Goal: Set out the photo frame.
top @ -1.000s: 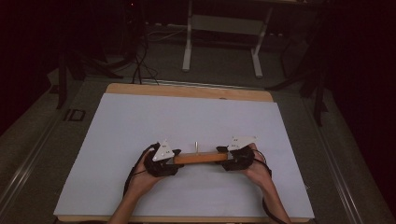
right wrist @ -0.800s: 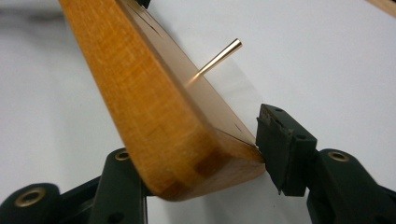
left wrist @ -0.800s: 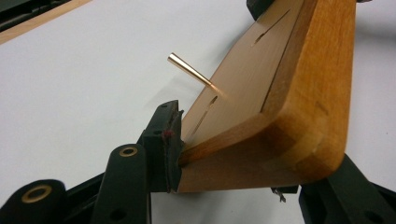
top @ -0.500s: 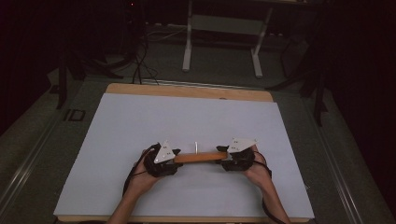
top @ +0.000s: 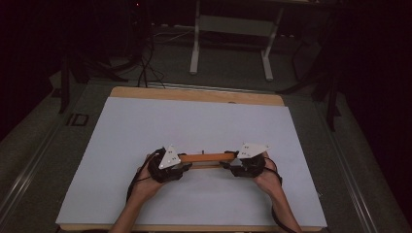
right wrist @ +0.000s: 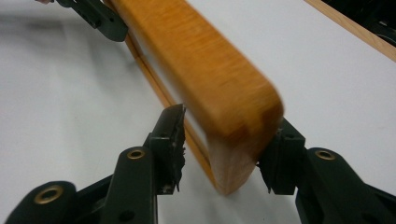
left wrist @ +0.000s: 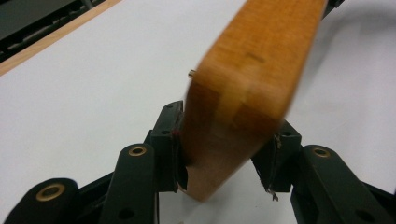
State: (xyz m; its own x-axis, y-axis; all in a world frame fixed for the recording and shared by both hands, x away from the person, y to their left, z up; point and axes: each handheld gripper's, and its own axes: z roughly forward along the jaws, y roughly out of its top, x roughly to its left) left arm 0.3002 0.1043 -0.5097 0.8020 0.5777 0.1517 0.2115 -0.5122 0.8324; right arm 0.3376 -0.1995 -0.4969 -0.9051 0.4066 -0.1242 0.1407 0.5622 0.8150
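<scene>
An orange-brown wooden bar (top: 206, 157) lies crosswise on the white sheet, with a thin slat under it and a small pin at its middle. My left gripper (top: 187, 163) is at its left end and my right gripper (top: 226, 161) at its right end. In the left gripper view the bar (left wrist: 252, 70) sits between the jaws of the left gripper (left wrist: 224, 140), which have just been closing, and both pads touch it. In the right gripper view the right gripper (right wrist: 229, 135) has also been closing around the bar (right wrist: 201, 60). One pad touches the wood and a gap remains at the other.
The white sheet (top: 194, 121) covers a wooden tabletop whose far edge (top: 194, 94) shows as a tan strip. Beyond it on the dark floor stand a metal frame (top: 228, 43) and some cables (top: 145, 63). There is open sheet on all sides of the bar.
</scene>
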